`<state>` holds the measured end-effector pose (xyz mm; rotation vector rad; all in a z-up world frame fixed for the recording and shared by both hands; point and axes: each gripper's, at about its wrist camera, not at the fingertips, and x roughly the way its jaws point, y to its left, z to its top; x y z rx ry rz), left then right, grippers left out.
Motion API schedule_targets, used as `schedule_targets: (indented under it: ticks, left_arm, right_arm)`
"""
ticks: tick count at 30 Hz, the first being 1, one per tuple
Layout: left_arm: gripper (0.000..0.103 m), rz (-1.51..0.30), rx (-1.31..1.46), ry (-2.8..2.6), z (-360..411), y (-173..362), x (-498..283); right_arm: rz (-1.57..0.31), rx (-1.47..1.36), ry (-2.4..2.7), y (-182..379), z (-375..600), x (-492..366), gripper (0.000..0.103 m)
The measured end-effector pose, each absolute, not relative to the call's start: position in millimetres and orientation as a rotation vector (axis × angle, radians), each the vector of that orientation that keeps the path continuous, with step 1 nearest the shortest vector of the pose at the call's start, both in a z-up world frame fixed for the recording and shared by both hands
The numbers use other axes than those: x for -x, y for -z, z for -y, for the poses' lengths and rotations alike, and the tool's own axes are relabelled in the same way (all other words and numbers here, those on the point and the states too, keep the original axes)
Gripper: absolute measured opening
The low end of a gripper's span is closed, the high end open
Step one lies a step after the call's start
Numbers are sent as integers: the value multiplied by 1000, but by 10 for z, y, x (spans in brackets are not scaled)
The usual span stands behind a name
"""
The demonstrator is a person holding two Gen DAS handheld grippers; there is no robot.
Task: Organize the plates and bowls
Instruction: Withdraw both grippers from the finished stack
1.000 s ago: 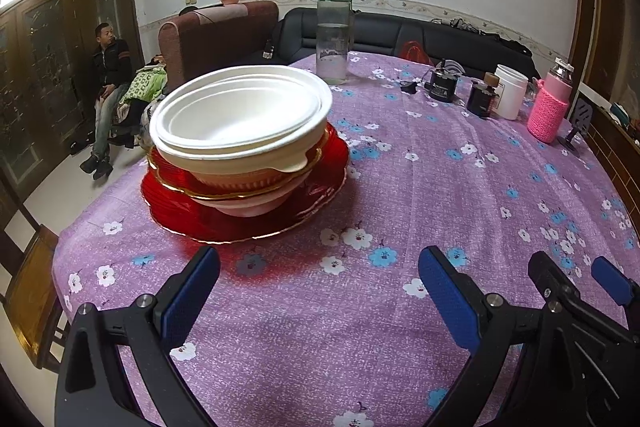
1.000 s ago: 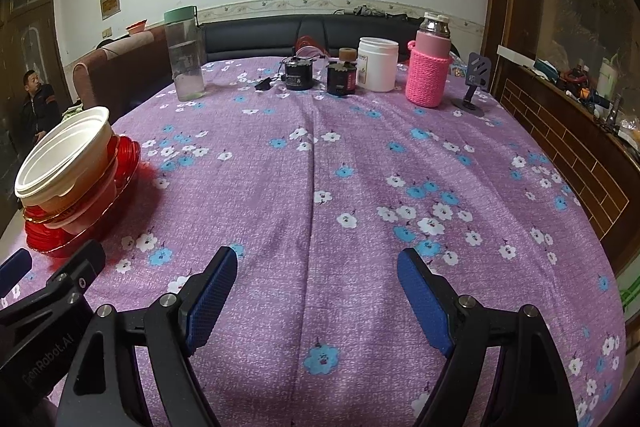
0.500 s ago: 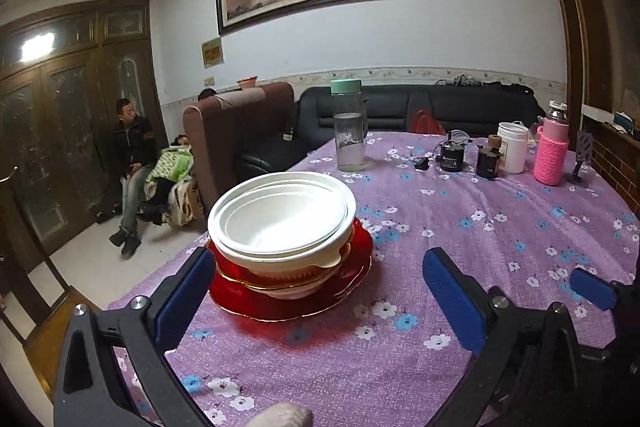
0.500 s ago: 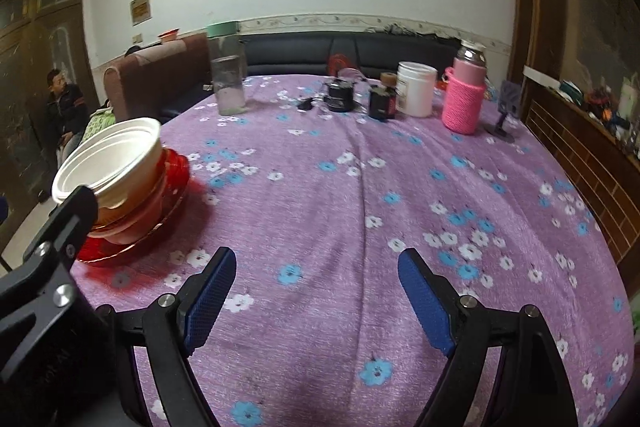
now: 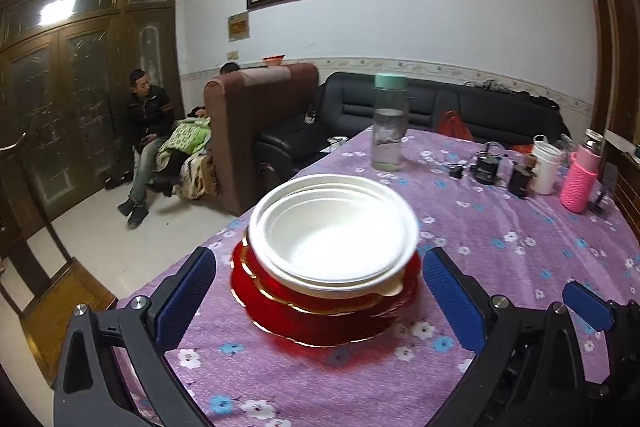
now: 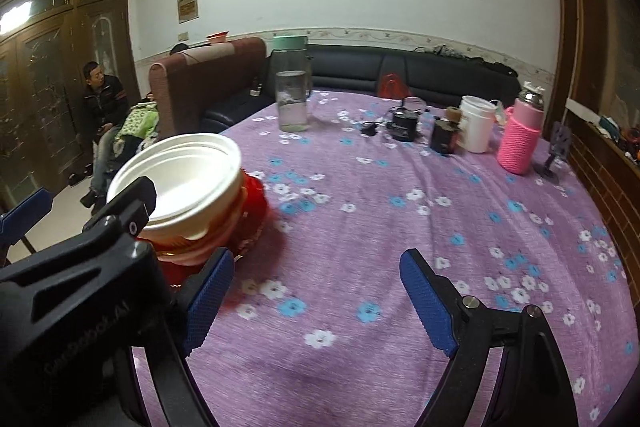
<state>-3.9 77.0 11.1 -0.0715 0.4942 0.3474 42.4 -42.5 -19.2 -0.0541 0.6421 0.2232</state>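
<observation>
Observation from beside the round counter (image 6: 400,227) with its purple flowered cloth. All the crockery in sight stood in one pile near the counter's left edge: nested white, thin-walled round bowls (image 5: 332,231) on top, a pinkish bowl (image 6: 188,255) partly visible beneath them, and red glossy plates with gold scalloped rims (image 5: 320,319) at the bottom. The pile looked roughly centred, though the white bowls sat slightly off toward one side of the plates.

Left tool (image 5: 320,291): blue-padded jaws spread wide, holding nothing, hovering just short of the pile and framing it on both sides without touching. Right tool (image 6: 316,299): jaws likewise wide apart and empty, over bare cloth just to the right of the pile.

Judgement on progress: the stacking appeared essentially done, since no loose plate or bowl showed anywhere else in either view. What might remain is squaring up the white bowls or shifting the whole pile inward from the edge; the frames did not settle which, if either, was intended.

Far side of the counter, well apart from the pile: a clear plastic bottle with a mint-green cap (image 5: 390,123), a white lidded tub (image 6: 476,123), and a flask in a pink knitted sleeve (image 6: 522,139). None belonged to the task.
</observation>
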Motion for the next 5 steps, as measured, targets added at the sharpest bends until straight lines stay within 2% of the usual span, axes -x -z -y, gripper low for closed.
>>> schedule_targets:
  ticks: [5]
  left_arm:
    - [103, -543, 97, -348, -853, -40, -30]
  right_arm:
    - [-673, 25, -229, 239, 447, -506, 89]
